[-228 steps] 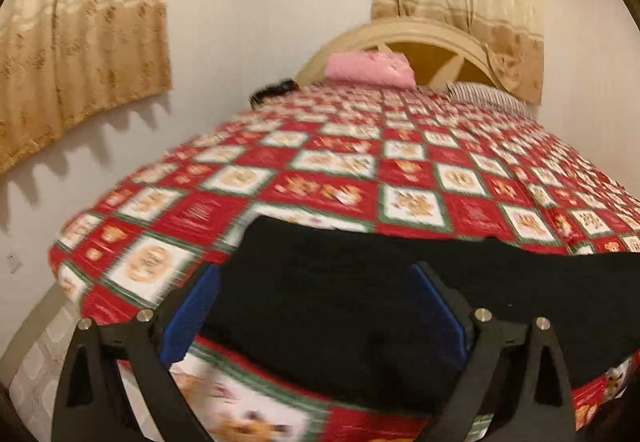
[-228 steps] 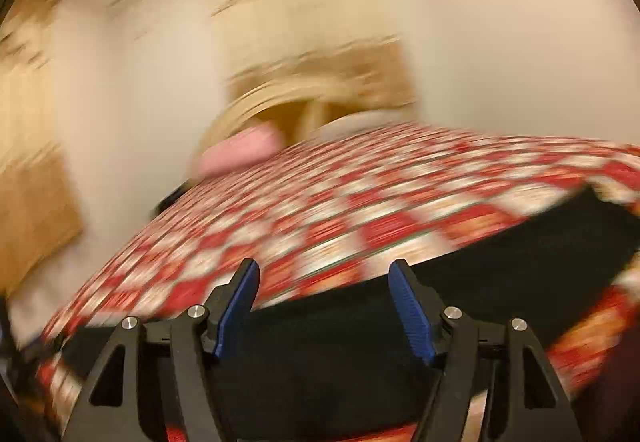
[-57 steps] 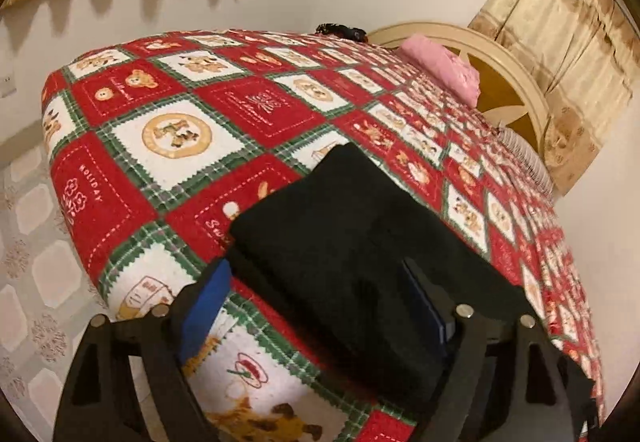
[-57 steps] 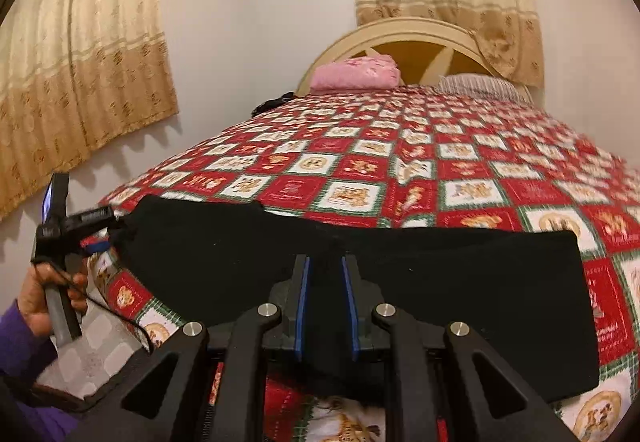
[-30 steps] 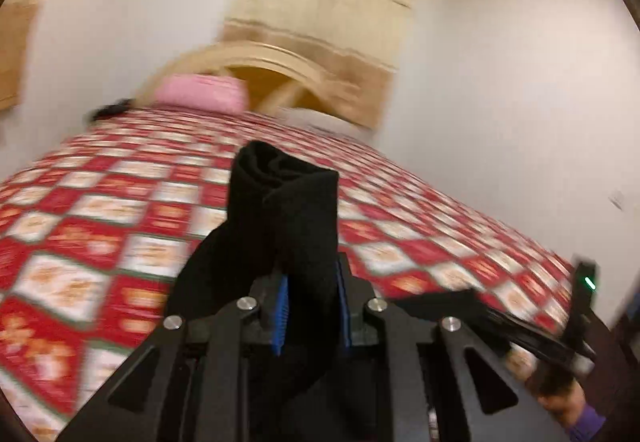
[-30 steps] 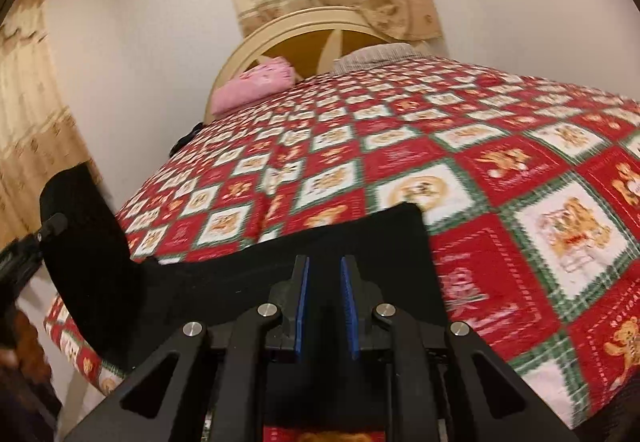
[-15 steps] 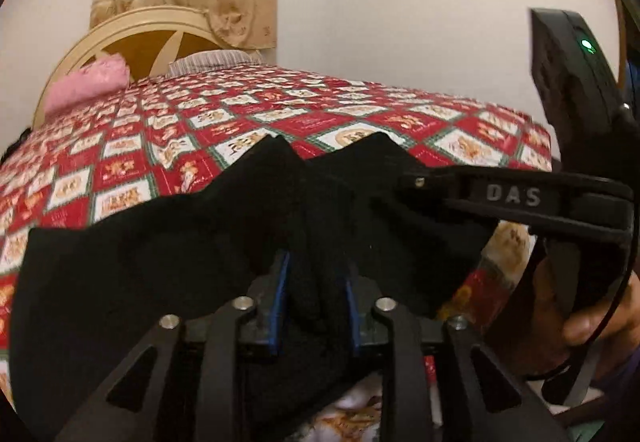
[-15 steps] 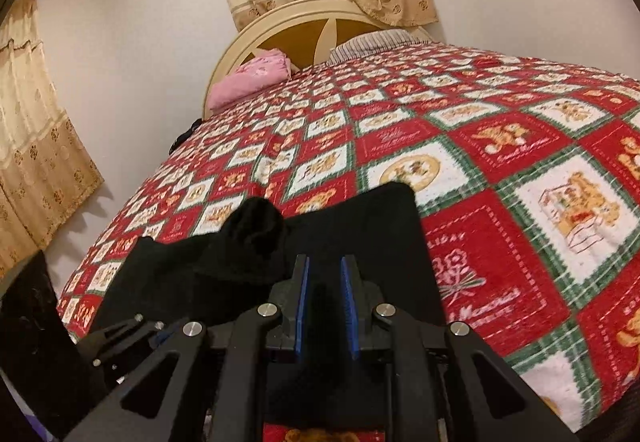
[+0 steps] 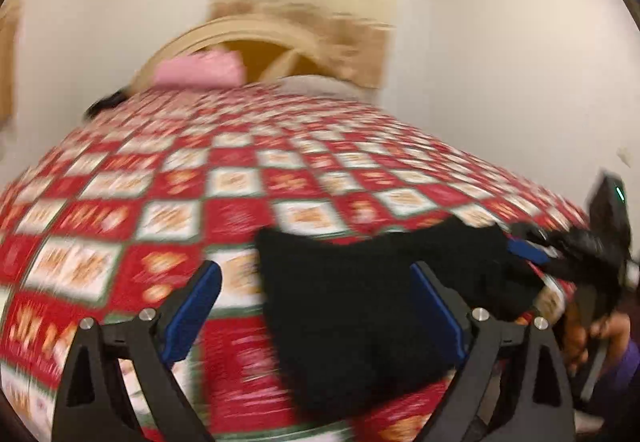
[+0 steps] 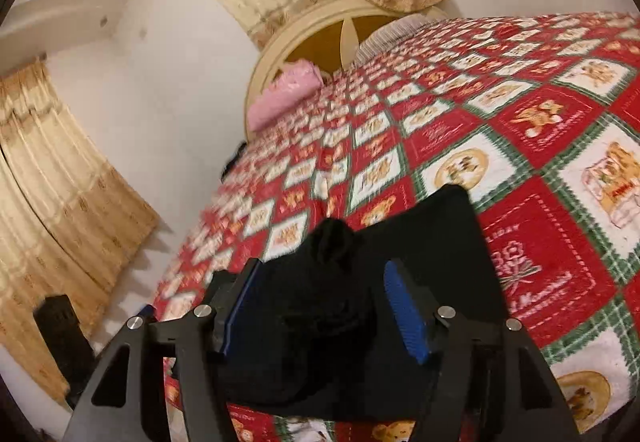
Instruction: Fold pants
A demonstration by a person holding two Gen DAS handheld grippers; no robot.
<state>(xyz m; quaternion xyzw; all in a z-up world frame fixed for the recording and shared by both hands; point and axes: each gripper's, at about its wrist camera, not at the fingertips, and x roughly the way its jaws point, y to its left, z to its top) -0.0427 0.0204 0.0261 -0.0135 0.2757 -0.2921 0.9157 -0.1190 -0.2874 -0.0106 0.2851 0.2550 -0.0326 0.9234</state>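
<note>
- Spread across the whole middle of both views: bed (image 9: 240, 178) under a red, white and green checked quilt (image 10: 540, 170), serving as the flat folding surface.
- Behind it, upper centre of both views: arched cream headboard (image 10: 320, 30), beige curtains (image 10: 60, 182) on the walls, pink pillow (image 9: 200, 70) at the head end, well apart from the work.
- Lower centre to lower right in the left wrist view, lower centre in the right wrist view: black pants (image 9: 360, 302), lying doubled into a short thick bundle at the near edge of the quilt, with 1 raised bump (image 10: 332, 238) of cloth at the far side; fold judged laid but not yet flattened.
- Bottom of the left wrist view: left gripper (image 9: 316, 306), jaws opening and wide apart, nothing pinched; right blue pad over the cloth, left pad over bare quilt — judged a release after laying the layer down.
- Bottom of the right wrist view: right gripper (image 10: 324, 306), jaws opening, pants between the blue pads but not pressed.
- Far right edge of the left wrist view: person's hand (image 9: 584, 338) on the right gripper's handle.
</note>
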